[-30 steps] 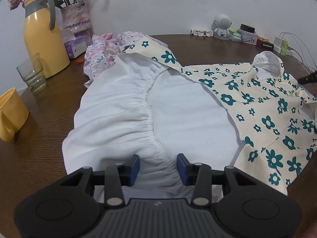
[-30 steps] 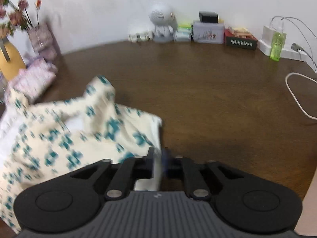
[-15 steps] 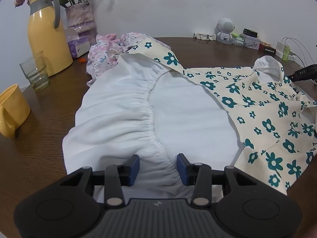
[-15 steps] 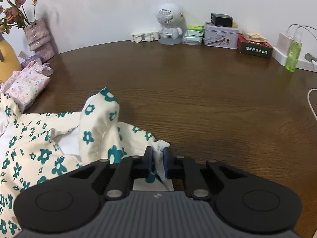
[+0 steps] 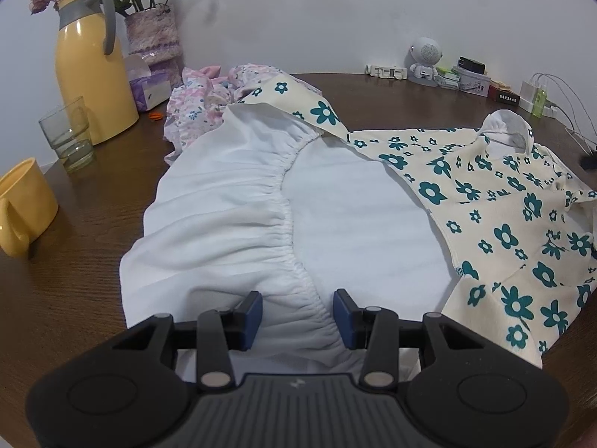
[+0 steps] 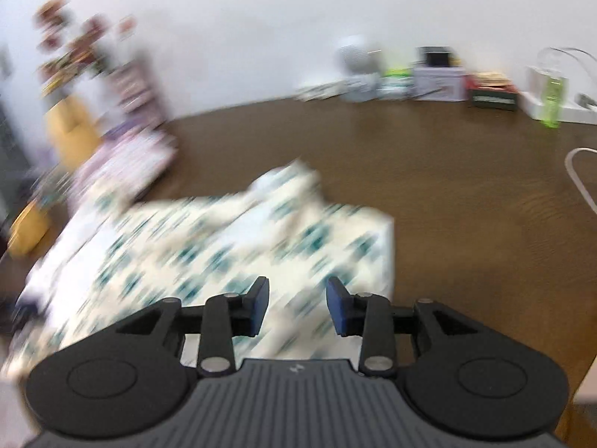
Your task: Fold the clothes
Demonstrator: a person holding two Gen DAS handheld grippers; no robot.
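- Lying spread on the brown surface point(image 5: 93, 298) is being seen a floral dress point(image 5: 515, 224), its printed layer turned back so the white lining point(image 5: 231, 201) with a gathered seam is being shown.
- The left hand-held gripper point(image 5: 297, 313) is being held with jaws wide apart over the gathered seam at the near edge; nothing is being gripped.
- The right hand-held gripper point(image 6: 296, 306) is likewise being held open and empty, just over the dress's near right part; this view is being blurred by motion, so fine detail cannot be told.
- The dress is being judged light, thin and limp: it is likely to sag and slide, and layers may separate when lifted.
- Hold is being judged best taken at a hem, corner or the thicker gathered seam, pinching both layers together.
- A second, pink-patterned garment point(image 5: 201, 100) is being kept bunched beyond the dress, near a yellow jug point(image 5: 89, 82).
- How far the folding stands is not being settled by this pose alone.
- Writing on the small boxes point(image 5: 503, 93) by the wall is too small to be read; no brand is being made out.
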